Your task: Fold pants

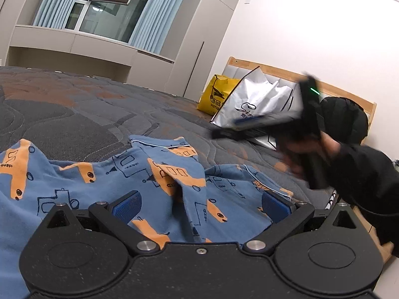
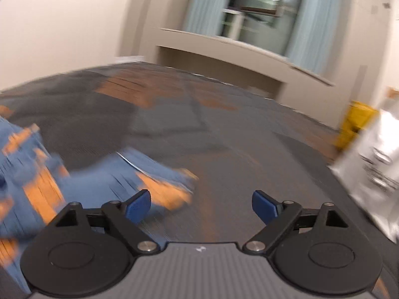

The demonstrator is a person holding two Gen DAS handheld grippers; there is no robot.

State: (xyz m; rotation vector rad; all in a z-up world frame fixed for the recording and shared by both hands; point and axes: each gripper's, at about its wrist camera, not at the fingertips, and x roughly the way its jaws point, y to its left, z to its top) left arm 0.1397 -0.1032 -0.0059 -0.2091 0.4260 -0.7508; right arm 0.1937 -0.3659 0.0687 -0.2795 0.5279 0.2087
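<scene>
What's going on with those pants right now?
Left gripper fingers wide over rumpled pants. Right gripper open, empty, off the cloth. Bags well clear.

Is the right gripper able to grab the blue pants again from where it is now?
Probably yes. The right gripper is open with nothing between its pads, and the pants lie just to its left on the bed, with nothing in between.

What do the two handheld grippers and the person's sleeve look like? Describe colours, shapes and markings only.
Each gripper, left gripper and right gripper, is matte black with two round discs at its base, angled black link arms with silver pivot bolts, and blue textured pads. Seen from the left wrist view, the right gripper's body shows a small green light. The person wears a black sleeve.
</scene>
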